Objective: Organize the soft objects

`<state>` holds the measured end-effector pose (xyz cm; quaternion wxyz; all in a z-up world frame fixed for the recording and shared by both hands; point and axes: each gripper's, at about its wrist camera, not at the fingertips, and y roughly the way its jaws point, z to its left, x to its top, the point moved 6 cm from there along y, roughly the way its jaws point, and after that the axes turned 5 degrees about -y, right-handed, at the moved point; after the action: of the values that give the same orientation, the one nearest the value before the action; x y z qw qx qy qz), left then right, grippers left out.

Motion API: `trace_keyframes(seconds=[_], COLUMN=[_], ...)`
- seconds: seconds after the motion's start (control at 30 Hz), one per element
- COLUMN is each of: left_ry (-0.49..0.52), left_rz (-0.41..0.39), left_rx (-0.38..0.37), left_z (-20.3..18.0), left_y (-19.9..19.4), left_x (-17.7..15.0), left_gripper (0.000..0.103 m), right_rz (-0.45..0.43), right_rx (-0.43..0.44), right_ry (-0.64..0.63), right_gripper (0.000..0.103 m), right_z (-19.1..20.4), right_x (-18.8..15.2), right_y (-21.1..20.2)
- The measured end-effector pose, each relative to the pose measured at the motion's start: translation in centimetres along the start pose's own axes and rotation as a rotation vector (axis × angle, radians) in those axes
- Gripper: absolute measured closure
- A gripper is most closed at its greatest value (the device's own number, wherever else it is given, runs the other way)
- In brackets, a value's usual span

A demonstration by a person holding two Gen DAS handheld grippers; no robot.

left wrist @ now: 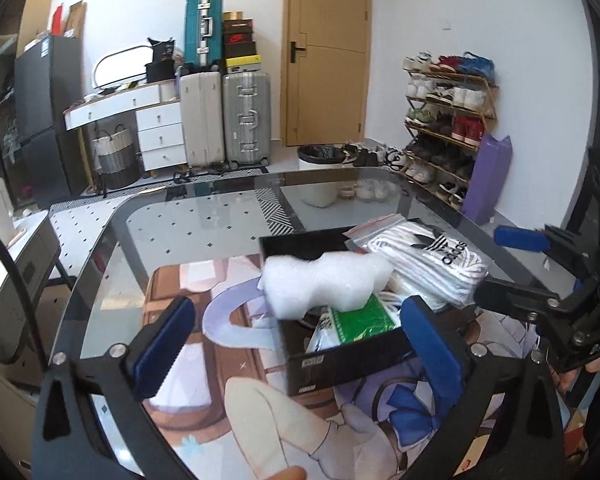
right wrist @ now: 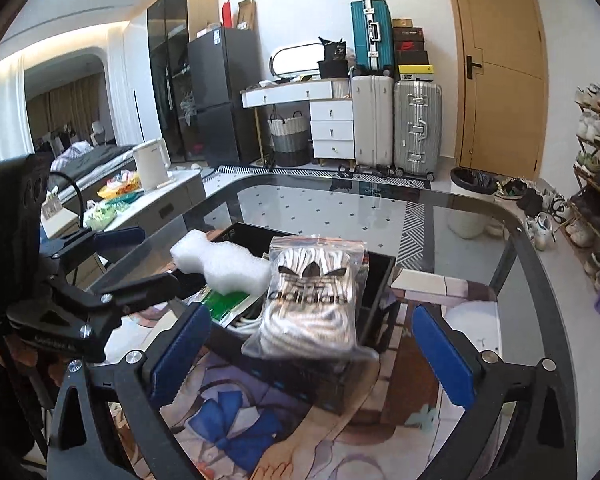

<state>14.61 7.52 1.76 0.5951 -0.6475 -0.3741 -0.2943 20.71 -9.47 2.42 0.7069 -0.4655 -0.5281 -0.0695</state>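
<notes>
A glass table (left wrist: 172, 216) (dark-rimmed) carries an illustrated mat (left wrist: 220, 380), on which sits a black box (left wrist: 352, 354).

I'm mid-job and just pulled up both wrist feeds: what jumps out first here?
A black box sits on a glass table, with a white foam block lying across its left rim. A zip bag of striped Adidas socks leans over the box's right side. Both the left claw and the right claw stand open just short of the box, holding nothing.

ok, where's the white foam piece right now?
On the black box, over its left rim, resting on the green packet; the adidas bag sits beside it.
</notes>
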Motion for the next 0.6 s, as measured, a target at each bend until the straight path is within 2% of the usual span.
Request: trace_keyframes(seconds=[0.13,0.3,0.6], left_ry=[-0.028,-0.047,-0.030], left_rz=[0.001,-0.024,-0.064], left_rx=[0.006,0.052,0.042], left_z=[0.6,1.1,0.7], left_y=[-0.5,-1.0,-2.0], left_x=[-1.1,-2.6,-3.8], left_gripper=[0.000,0.000,0.000], right_rz=[-0.031,-0.063,-0.116], right_rx=[0.004,0.026,-0.002], right_ry=[0.015,0.009,0.000], right_gripper=[0.001,0.001,0.001], right_z=[0.5,1.8,2.6], right_x=[-1.0,-2.1,-3.3], right_y=[-1.2,-2.4,-3.8])
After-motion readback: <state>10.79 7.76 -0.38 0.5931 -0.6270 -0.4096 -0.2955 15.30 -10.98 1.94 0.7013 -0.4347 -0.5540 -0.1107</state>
